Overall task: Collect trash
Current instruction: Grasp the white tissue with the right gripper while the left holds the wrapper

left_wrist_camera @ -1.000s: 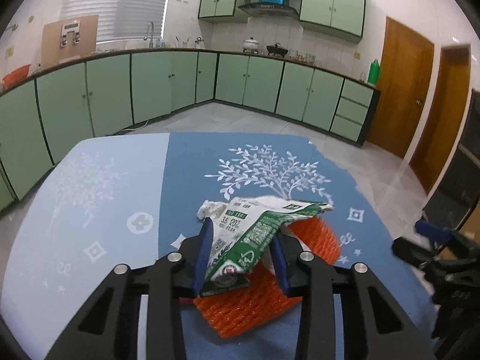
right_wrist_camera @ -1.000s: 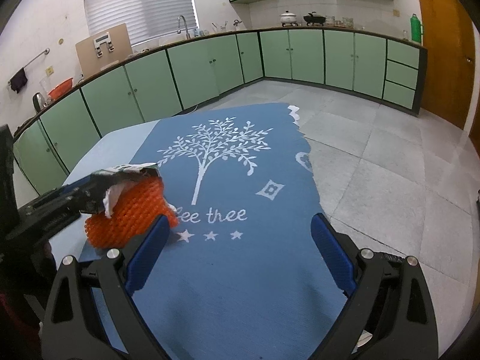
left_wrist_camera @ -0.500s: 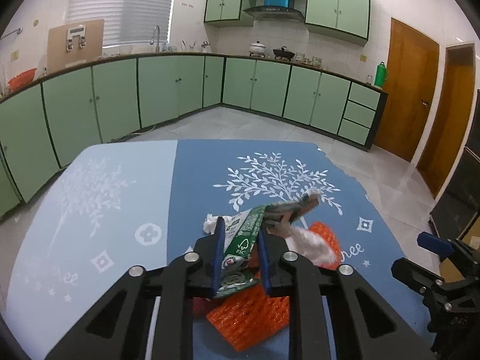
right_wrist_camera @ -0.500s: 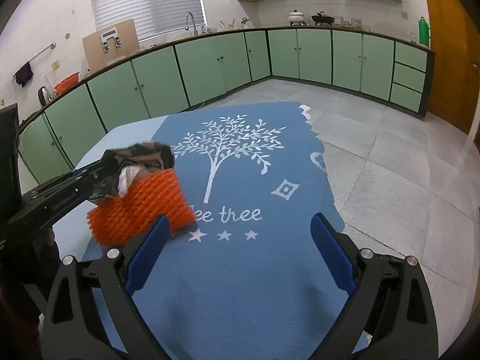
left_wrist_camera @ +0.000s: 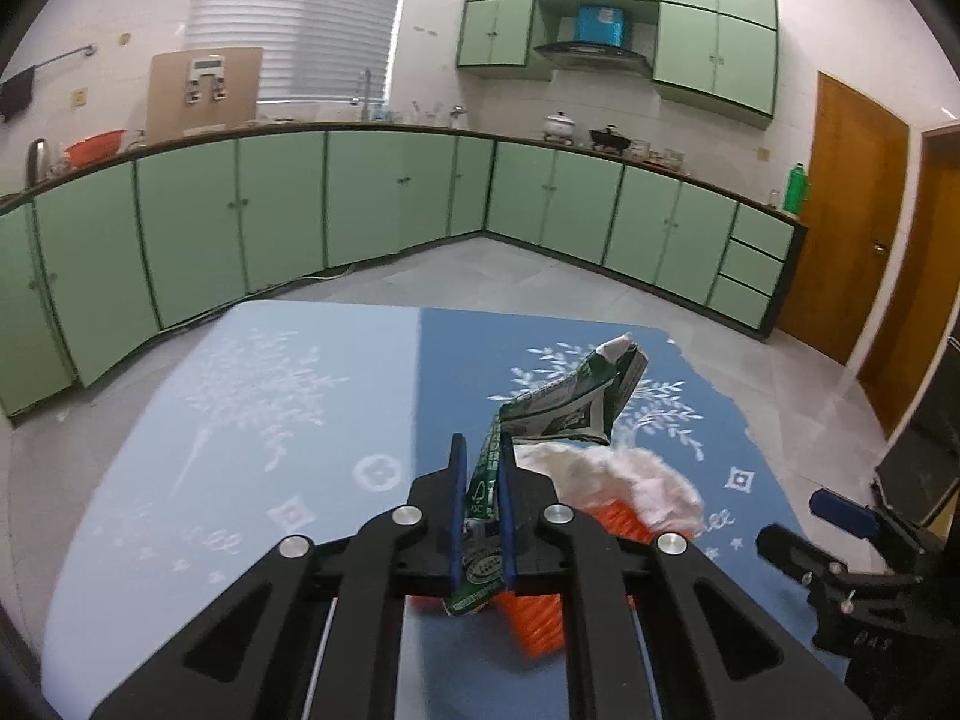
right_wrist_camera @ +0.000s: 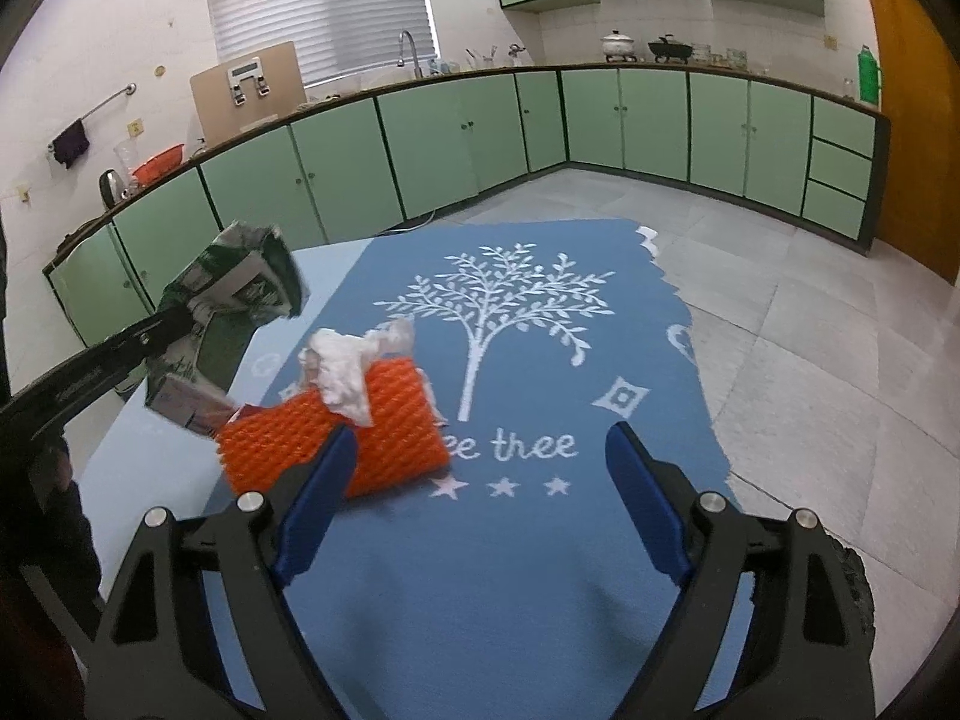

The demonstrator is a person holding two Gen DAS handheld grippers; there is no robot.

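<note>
White lettering woven into the dark blue cloth (right_wrist_camera: pixel 540 570) on the bench reads "ee thee" (right_wrist_camera: pixel 516 447) in the right wrist view, its first letters hidden behind the orange foam net (right_wrist_camera: pixel 384 438); three small stars stand below the words. The flattened green and white carton (left_wrist_camera: pixel 570 402) carries a round recycling-type mark (left_wrist_camera: pixel 480 495) and an oval logo (left_wrist_camera: pixel 483 567) in the left wrist view, but its print is too small and blurred to read.

Orange foam net (left_wrist_camera: pixel 537 624) partly behind left tool (left_wrist_camera: pixel 481 468)
</note>
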